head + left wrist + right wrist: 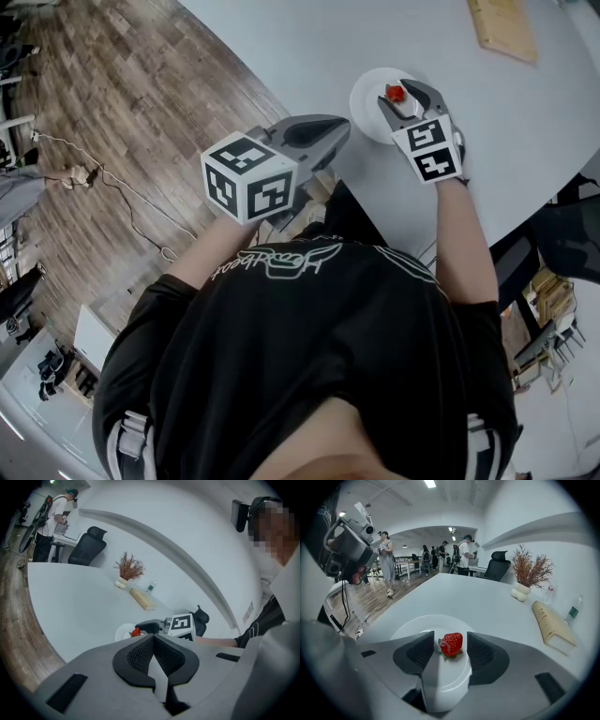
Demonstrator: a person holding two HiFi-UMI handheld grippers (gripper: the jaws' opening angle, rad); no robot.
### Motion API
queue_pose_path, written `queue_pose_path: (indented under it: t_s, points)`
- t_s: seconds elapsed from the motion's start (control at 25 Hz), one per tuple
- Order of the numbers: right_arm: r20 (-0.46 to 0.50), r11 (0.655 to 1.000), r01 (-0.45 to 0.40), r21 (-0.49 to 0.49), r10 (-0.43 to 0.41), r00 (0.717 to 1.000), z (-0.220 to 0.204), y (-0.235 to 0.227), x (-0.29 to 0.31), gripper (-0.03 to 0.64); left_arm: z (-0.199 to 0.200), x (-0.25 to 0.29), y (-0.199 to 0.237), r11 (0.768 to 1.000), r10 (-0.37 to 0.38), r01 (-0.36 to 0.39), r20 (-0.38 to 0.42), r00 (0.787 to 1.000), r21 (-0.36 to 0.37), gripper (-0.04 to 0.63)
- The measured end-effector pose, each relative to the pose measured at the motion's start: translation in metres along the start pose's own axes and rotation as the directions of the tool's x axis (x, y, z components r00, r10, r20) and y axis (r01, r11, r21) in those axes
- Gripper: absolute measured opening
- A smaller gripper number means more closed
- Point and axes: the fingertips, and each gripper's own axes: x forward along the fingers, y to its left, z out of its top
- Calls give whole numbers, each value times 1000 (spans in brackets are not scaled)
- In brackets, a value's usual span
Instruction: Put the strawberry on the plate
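Note:
A red strawberry (396, 93) (451, 644) lies on a small white plate (366, 94) (412, 625) near the front edge of the white table. My right gripper (398, 97) (450, 649) hangs over the plate with its jaws on either side of the berry. A narrow gap shows at each pad, so the gripper is open. My left gripper (337, 131) (153, 639) is held off the table's edge, left of the plate, shut with nothing in it. From the left gripper view the strawberry (136, 632) and plate (123, 632) show beyond its tips.
A tan book (504, 26) (553, 625) lies farther back on the table (525, 122), near a white vase of dried twigs (520, 591) and a bottle (573, 611). Wooden floor (141, 94) with a cable is left of the table. People stand in the far room.

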Motion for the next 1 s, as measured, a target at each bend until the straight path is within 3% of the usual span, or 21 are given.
queue_pose_path:
  t_s: [0.44, 0.76, 1.0]
  points:
    - [97, 997, 55, 53, -60, 993, 28, 9, -45, 201, 1, -18, -16, 1000, -21, 21, 23, 1000, 13, 7]
    - [236, 984, 127, 122, -153, 959, 64, 36, -130, 197, 11, -51, -55, 995, -64, 58, 70, 996, 81, 7]
    - [368, 971, 147, 189, -209, 906, 90, 69, -208, 64, 10, -83, -95, 987, -103, 89, 101, 989, 137, 7]
